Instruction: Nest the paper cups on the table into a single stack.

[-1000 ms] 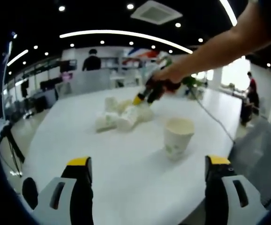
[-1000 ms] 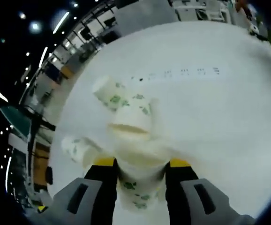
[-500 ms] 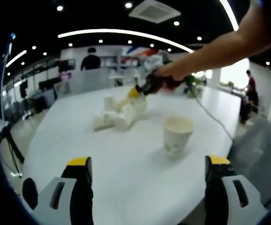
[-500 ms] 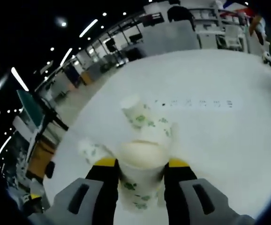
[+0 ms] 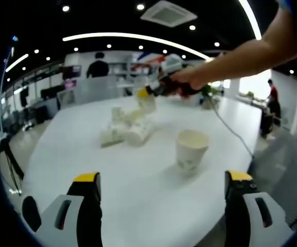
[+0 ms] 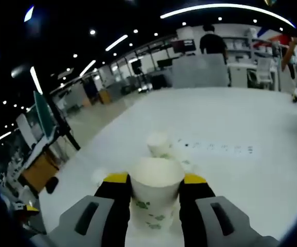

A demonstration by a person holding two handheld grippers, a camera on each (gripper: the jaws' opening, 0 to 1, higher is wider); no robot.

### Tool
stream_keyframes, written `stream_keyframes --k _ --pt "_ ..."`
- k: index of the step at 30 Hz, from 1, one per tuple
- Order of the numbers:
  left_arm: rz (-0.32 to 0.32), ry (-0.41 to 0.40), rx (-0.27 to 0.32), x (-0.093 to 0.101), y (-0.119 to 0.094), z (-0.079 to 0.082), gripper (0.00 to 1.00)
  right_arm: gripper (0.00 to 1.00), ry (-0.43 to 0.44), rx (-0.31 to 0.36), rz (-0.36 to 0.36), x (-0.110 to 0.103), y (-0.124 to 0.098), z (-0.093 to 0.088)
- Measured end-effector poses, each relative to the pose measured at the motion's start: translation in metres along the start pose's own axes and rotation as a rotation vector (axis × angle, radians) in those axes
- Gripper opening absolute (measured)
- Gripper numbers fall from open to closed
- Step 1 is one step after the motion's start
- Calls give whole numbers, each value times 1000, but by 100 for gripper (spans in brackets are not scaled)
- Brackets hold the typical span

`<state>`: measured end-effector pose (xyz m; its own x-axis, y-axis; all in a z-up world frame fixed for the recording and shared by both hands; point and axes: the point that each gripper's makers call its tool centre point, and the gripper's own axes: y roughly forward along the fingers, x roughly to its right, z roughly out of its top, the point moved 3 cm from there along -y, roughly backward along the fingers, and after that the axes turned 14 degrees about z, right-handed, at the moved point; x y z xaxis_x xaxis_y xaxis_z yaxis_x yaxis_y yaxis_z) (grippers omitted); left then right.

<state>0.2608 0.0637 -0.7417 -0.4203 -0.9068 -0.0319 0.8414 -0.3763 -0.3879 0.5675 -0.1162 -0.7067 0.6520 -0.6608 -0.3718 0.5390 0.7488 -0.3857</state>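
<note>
Clamping a paper cup [image 6: 155, 194] upright between the jaws of the right gripper [image 6: 151, 181], raised off the white table [image 6: 251, 180], mouth up, likely so it can drop into another cup. Waiting low at the table's near edge with the left gripper [image 5: 161, 179], jaws spread wide and gripping nothing. Standing upright nearby: a lone open cup [image 5: 191, 150], probably the stack's base. Lying tumbled beyond it: a heap of loose cups [image 5: 125, 129].
</note>
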Motion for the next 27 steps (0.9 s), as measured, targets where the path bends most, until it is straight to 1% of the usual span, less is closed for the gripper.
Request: stream_keyframes --k 2,6,7,10,12,17,19,23,27 --pt "0 1 2 0 0 0 98 33 -10 17 3 -2 -2 3" --pt "-3 12 -3 2 0 0 98 33 -80 74 19 -8 -6 14" --pt "-4 14 -3 2 0 -1 98 33 -131 118 37 -14 -8 20" --pt "-3 15 -9 2 -1 -2 98 33 -247 187 64 -28 -12 26" --pt "0 18 -9 1 -1 -2 98 33 -306 229 64 -36 -14 28" --pt "0 24 -13 2 0 -3 98 33 -320 264 51 -42 -18 24" --pt "0 25 -13 2 0 -3 98 32 -329 293 48 -42 -21 25" --pt "0 27 -14 3 0 -2 98 31 -334 313 39 -42 -26 25" --pt "1 27 -14 2 1 -2 98 31 -343 314 36 -44 -28 24"
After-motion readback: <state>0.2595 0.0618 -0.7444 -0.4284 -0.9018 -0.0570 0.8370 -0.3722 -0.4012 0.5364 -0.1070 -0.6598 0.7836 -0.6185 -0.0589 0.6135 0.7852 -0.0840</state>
